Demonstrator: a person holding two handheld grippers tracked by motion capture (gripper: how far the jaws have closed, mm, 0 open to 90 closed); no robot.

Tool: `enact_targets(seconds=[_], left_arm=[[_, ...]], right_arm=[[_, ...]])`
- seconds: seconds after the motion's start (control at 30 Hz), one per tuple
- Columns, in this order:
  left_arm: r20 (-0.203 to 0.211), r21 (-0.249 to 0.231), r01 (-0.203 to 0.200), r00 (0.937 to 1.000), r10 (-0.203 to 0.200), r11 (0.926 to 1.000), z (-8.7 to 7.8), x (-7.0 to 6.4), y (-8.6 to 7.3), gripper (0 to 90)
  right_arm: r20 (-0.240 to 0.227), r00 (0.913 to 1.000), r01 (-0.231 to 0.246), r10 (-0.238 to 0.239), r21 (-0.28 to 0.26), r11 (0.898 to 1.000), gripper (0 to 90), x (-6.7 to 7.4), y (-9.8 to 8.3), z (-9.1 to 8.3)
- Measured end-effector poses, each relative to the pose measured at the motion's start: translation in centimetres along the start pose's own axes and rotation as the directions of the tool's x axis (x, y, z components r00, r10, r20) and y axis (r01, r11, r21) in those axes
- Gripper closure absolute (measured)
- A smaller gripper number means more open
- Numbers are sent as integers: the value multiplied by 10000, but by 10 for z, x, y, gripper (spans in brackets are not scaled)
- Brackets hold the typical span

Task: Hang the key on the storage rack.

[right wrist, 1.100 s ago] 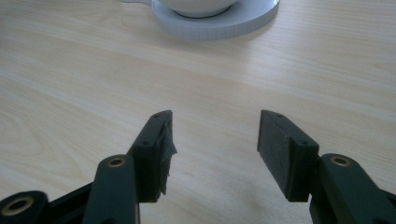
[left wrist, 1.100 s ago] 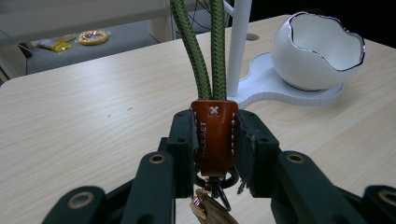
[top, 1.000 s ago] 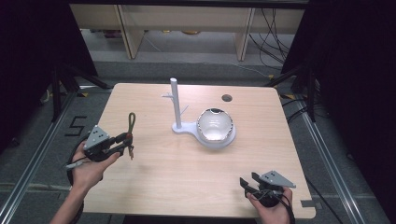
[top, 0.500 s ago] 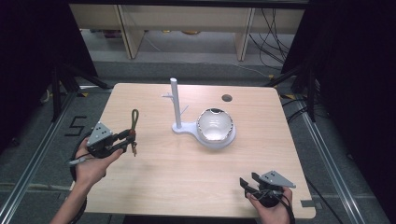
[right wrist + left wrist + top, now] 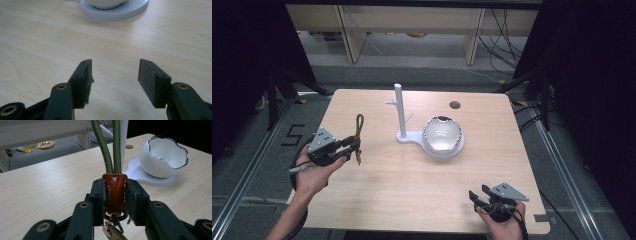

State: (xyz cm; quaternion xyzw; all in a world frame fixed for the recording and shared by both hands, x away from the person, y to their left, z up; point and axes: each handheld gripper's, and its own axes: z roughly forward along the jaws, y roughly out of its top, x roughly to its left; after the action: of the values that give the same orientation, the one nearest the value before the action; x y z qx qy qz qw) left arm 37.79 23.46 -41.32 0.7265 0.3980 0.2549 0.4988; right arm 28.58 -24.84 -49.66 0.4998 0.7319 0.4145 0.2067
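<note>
We pinch the keychain

Our left tool (image 5: pixel 115 195) grips its leather tab (image 5: pixel 114 192), cord upright; our right tool (image 5: pixel 113 82) rests spread, low.

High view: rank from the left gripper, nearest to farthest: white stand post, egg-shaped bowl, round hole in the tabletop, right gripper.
Measured from the left gripper, which is shut on the keychain strap:
1. white stand post, right of it, mid-table.
2. egg-shaped bowl, further right, on the stand's base.
3. round hole, far side of the table, and right gripper, near right corner: too close to call.
</note>
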Motion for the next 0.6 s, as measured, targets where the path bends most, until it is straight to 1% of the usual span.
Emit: enact_targets(seconds=[0.03, 0.07, 0.23, 0.27, 0.3, 0.37, 0.43, 0.47, 0.6], left_arm=[[7, -7, -1, 10000, 1, 10000, 0, 0, 1, 684], [9, -9, -9, 10000, 9, 10000, 1, 0, 2, 684], [54, -15, -36, 10000, 36, 10000, 3, -1, 4, 684], [68, -57, -24, 10000, 24, 10000, 3, -2, 5, 684], [68, -57, -24, 10000, 24, 10000, 3, -2, 5, 684], [86, -37, -37, 10000, 37, 10000, 4, -2, 6, 684], [154, -110, -31, 9999, 33, 9999, 6, -3, 6, 684], [95, -39, -75, 9999, 75, 10000, 6, -3, 7, 684], [124, -85, -90, 9999, 91, 9999, 7, -4, 9, 684]], right_arm=[[-17, 10000, -82, 82, 32, 10000, 458, 1, 0, 0], [-117, 9999, -100, 99, -65, 9999, 458, 0, 0, 1], [-105, 9999, -97, 96, -62, 9999, 457, 0, 0, 1], [-22, 10000, -87, 87, 29, 10000, 457, 1, 0, 0], [-110, 9999, -89, 88, -63, 9999, 457, 0, 0, 1], [-97, 9999, -46, 45, -81, 10000, 457, 0, 0, 1], [-118, 9999, -105, 104, -62, 9999, 457, 0, 0, 1], [-111, 9999, -103, 102, -63, 9999, 457, 0, 0, 1], [-111, 9999, -116, 115, -89, 9999, 457, 0, 0, 1]])
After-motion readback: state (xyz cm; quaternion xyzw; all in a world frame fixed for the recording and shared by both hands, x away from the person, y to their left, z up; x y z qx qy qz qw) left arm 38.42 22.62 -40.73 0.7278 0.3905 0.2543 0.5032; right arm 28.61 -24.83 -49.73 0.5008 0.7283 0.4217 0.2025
